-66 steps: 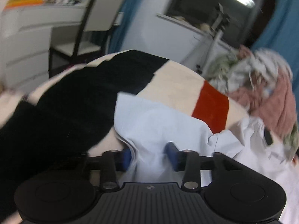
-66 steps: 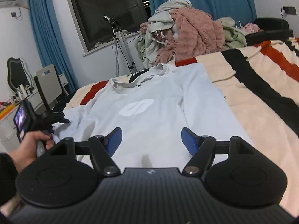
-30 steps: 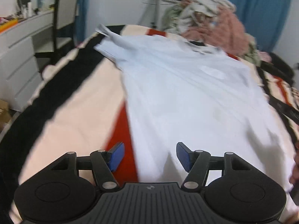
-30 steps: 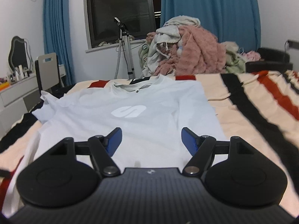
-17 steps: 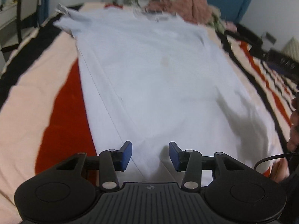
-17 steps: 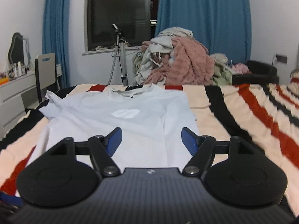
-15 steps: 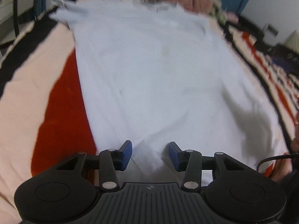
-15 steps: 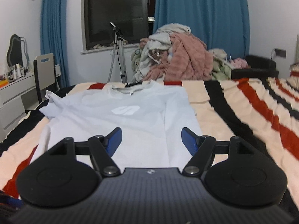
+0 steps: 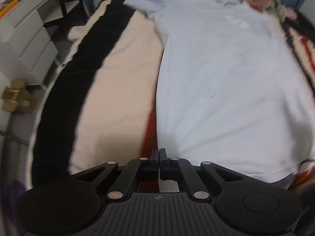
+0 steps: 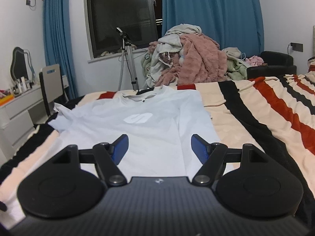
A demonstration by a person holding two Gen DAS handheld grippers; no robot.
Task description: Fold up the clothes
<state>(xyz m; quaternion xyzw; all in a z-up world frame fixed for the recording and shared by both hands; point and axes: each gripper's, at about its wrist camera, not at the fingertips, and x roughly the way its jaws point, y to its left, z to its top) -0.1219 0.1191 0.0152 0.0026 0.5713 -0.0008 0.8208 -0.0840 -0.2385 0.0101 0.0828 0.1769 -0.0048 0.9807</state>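
My left tool is clamped on the shirt hem at 6 o'clock, right tool spread apart; laundry pile sits at 12 on the bed

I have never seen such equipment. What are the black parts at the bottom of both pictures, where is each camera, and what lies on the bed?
The black parts are two hand-held grippers, each with two fingers; a person holds one in each hand. No robot arm is involved. Each gripper carries a wide-angle camera looking forward along its fingers, so each picture shows that gripper's own fingers at the bottom.

On the striped blanket lies a pale blue T-shirt, spread flat, collar far from the cameras. A pile of clothes sits beyond it.

The left gripper is shut at the shirt's near left corner, apparently pinching the hem. The right gripper is open above the shirt and holds nothing.
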